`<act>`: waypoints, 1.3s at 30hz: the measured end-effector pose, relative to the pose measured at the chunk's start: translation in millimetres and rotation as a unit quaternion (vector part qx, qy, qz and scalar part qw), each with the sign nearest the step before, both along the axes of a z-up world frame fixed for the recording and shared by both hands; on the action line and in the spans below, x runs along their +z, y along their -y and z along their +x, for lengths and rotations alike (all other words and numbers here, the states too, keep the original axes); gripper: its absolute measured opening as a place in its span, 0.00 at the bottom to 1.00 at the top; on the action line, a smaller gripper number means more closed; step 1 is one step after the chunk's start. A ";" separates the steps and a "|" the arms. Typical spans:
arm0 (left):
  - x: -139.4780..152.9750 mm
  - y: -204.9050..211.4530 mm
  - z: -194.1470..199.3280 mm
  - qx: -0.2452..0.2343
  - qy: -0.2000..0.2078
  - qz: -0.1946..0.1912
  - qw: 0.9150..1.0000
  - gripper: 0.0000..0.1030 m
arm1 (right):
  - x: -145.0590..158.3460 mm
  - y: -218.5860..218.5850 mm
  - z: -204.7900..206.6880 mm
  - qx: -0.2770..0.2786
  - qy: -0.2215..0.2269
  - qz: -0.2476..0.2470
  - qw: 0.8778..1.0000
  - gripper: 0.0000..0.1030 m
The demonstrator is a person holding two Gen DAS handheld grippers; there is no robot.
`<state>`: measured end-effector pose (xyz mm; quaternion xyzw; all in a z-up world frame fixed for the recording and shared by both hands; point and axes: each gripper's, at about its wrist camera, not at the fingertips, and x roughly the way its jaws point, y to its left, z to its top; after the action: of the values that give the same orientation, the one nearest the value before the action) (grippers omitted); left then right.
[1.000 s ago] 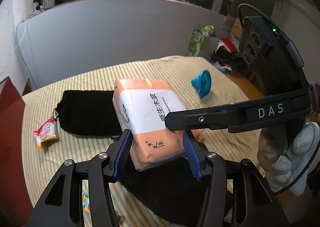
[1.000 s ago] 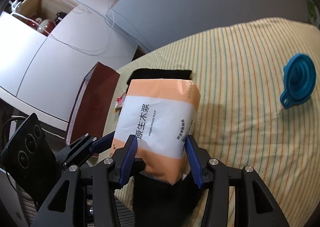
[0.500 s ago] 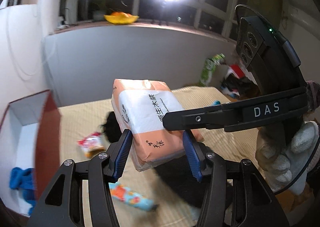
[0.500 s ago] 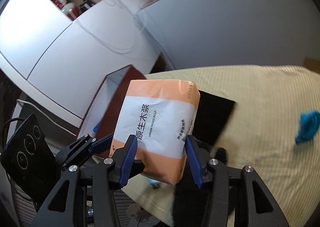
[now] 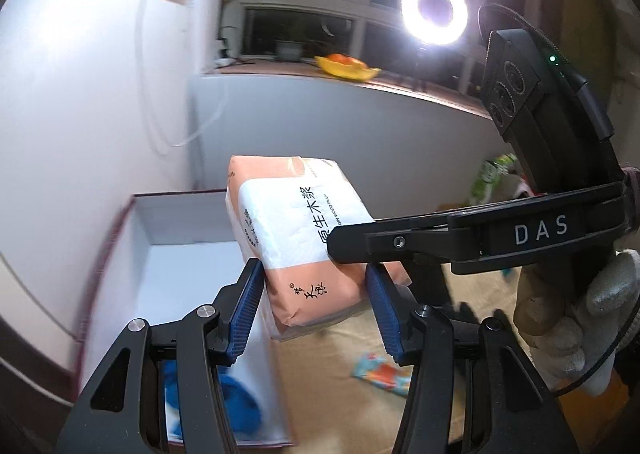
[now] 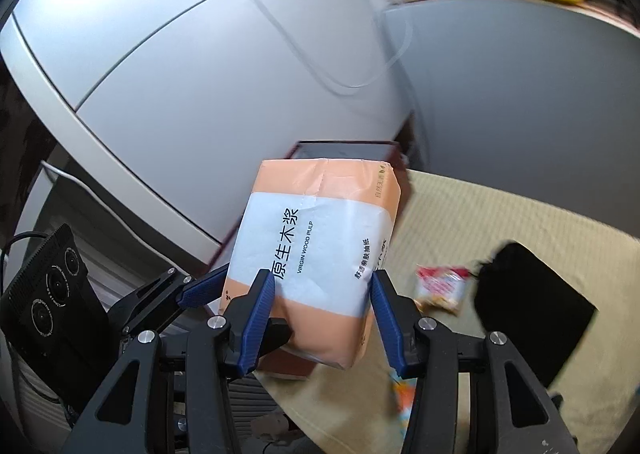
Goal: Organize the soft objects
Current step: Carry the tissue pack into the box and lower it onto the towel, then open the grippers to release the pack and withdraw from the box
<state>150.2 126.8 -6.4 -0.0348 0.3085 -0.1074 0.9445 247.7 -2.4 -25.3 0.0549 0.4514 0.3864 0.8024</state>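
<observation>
An orange and white tissue pack (image 5: pixel 296 221) hangs in the air, gripped from two sides. My left gripper (image 5: pixel 316 310) is shut on its near end. In the right wrist view my right gripper (image 6: pixel 322 314) clamps the same tissue pack (image 6: pixel 320 238), and a blue finger of the left gripper (image 6: pixel 200 290) touches its left side. The right gripper's black arm (image 5: pixel 440 242) crosses in front of the pack, held by a gloved hand (image 5: pixel 580 334). Below and left stands an open dark red box (image 5: pixel 176 195) with a white inside; a blue cloth (image 5: pixel 240 406) lies in it.
The striped bed cover (image 6: pixel 500 221) carries a black pouch (image 6: pixel 532 302), a red and white snack packet (image 6: pixel 440 286) and a colourful packet (image 5: pixel 380 370). White cupboard doors (image 6: pixel 160 53) rise behind the box. A ring light (image 5: pixel 434 9) glares at the window.
Both grippers have carried the tissue pack up and leftward, from above the bed to the edge of the red box. The box has come into full view.
</observation>
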 end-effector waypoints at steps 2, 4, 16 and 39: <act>-1.4 -14.0 3.7 0.015 -0.002 0.003 1.000 0.50 | 0.7 -17.2 3.2 0.012 0.002 -0.003 1.000 0.45; -3.9 -26.6 8.0 0.028 -0.006 0.005 1.000 0.50 | -0.9 -38.5 8.1 0.024 0.002 -0.006 1.000 0.45; -32.7 -72.7 39.5 0.091 -0.044 0.004 0.995 0.50 | -22.3 -117.1 36.2 0.062 -0.012 -0.036 0.997 0.45; -48.4 -66.9 49.1 0.116 -0.065 0.041 0.990 0.51 | -27.8 -105.1 63.2 0.029 -0.007 -0.043 0.999 0.49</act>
<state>199.3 193.8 -54.9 -0.0384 0.3676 0.0185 0.9290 310.9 102.7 -53.0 0.0102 0.4748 0.3898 0.7890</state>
